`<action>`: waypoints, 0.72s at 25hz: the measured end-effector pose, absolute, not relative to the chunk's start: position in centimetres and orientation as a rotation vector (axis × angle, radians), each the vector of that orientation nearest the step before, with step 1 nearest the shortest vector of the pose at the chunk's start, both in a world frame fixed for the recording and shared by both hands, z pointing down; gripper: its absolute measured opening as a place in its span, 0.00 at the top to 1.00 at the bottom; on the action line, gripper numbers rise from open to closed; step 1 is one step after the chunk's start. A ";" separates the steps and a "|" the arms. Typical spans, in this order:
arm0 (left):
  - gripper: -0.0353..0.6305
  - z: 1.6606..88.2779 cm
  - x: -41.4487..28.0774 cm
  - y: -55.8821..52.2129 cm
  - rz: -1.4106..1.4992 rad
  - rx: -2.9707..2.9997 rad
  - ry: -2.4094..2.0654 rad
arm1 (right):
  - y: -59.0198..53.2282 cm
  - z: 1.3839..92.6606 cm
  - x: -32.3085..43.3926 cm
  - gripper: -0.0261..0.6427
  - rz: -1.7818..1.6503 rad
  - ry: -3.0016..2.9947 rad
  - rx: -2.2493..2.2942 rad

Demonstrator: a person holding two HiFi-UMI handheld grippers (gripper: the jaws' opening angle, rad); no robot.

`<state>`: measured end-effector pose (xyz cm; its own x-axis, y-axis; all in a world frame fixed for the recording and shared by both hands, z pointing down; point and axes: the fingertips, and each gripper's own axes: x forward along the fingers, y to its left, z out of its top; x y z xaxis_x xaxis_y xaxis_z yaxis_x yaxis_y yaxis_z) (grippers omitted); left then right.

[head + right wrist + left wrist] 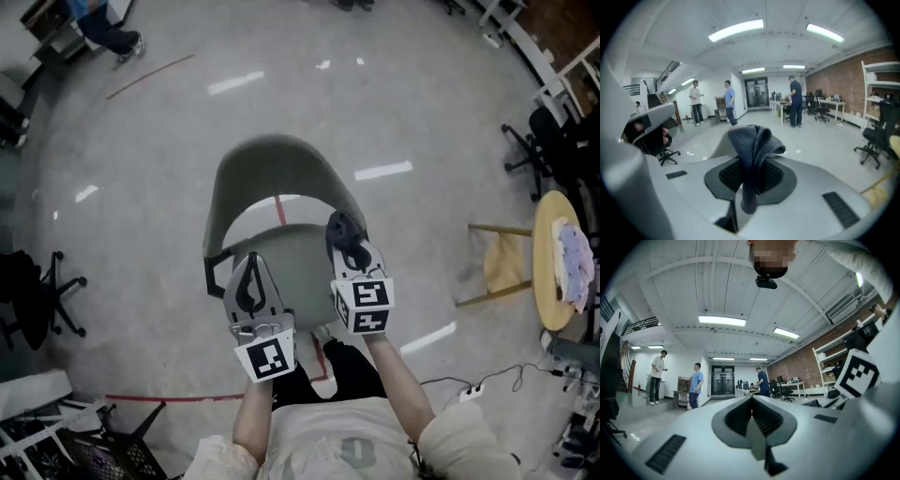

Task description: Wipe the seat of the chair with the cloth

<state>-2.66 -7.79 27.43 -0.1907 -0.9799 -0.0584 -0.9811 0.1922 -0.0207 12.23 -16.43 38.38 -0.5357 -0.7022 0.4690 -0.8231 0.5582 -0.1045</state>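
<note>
A grey-green chair [272, 173] with a curved back stands on the floor below me; its seat [305, 258] shows between my two grippers. My right gripper [349, 246] hangs over the seat's right side, shut on a dark grey cloth [753, 157] that bunches up from between its jaws; the cloth [343, 231] also shows in the head view. My left gripper [248, 286] is held above the seat's left front, jaws closed together with nothing between them [751, 420]. Both gripper views point out level across the room, so neither shows the seat itself.
A round wooden stool [555, 262] carrying a pale cloth stands at the right. Black office chairs [37, 305] sit at the left and another office chair [539, 145] at the far right. Cables and a power strip [473, 386] lie at lower right. Several people [726, 105] stand across the room.
</note>
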 end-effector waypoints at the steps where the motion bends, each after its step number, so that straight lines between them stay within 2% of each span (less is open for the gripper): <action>1: 0.92 25.0 -2.5 -7.3 0.044 -1.959 2.361 | -16.2 34.5 11.9 0.88 0.393 -2.477 1.256; 5: 0.92 16.7 -1.9 -5.4 0.108 -1.951 2.251 | -14.0 21.2 11.0 0.88 0.170 -2.691 1.285; 8: 0.92 11.9 -2.7 -3.9 0.196 -1.942 2.194 | -11.2 15.2 9.5 0.88 0.028 -2.804 1.276; 13: 0.92 8.7 -5.9 -1.5 0.204 -1.887 2.170 | -8.4 12.8 6.1 0.88 -0.080 -2.871 1.228; 18: 0.92 7.0 -7.8 -0.7 0.206 -1.851 2.163 | -7.9 12.6 3.8 0.88 -0.043 -2.893 1.198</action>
<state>-7.80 -0.66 7.02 -0.1356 -0.9422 -0.3065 -0.9831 0.1663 -0.0763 3.84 -7.94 12.60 -0.7070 -0.7072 -0.0012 -0.7069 0.7067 0.0292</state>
